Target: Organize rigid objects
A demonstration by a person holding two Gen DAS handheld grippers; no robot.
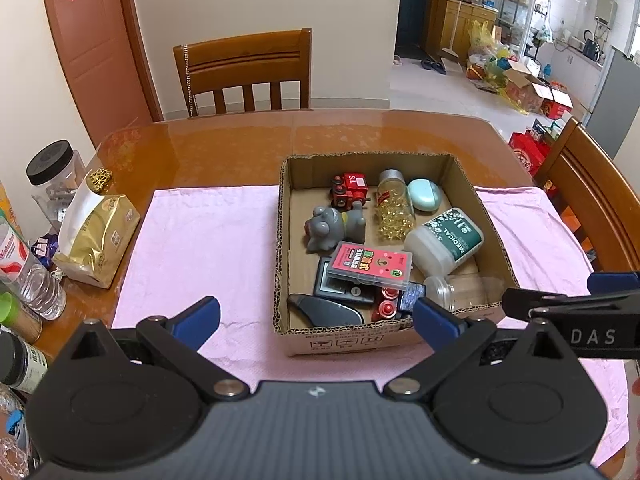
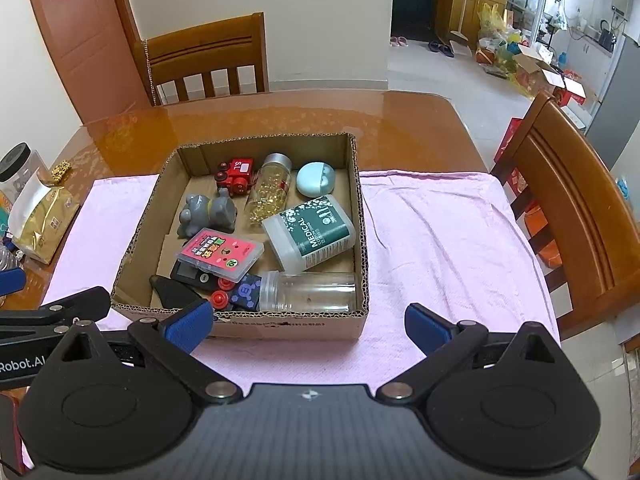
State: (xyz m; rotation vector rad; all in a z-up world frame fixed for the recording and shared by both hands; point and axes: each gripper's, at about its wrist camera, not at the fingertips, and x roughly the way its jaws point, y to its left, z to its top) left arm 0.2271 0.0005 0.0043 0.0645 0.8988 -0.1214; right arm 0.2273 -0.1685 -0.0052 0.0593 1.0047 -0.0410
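Note:
An open cardboard box (image 1: 348, 340) (image 2: 280, 326) sits on a pink cloth (image 1: 200, 248) (image 2: 440, 240). Inside lie a red toy train (image 1: 351, 190) (image 2: 236, 176), a grey animal figure (image 1: 332, 228) (image 2: 206, 212), a jar of gold bits (image 1: 394, 208) (image 2: 268, 192), a teal round case (image 1: 425, 194) (image 2: 316, 179), a green-labelled white bottle (image 1: 444, 240) (image 2: 310, 232), a pink card case (image 1: 370, 266) (image 2: 220, 254), a clear jar (image 1: 460, 288) (image 2: 308, 292) and dark small items. My left gripper (image 1: 316, 320) hangs open before the box's near wall. My right gripper (image 2: 308, 322) is open too, empty, at the box's near right corner.
A gold foil bag (image 1: 98, 236) (image 2: 40, 224), a black-lidded jar (image 1: 54, 172) (image 2: 16, 164) and bottles (image 1: 32, 276) crowd the table's left edge. Wooden chairs stand at the far side (image 1: 244, 72) (image 2: 204, 60) and at the right (image 1: 592, 200) (image 2: 568, 208).

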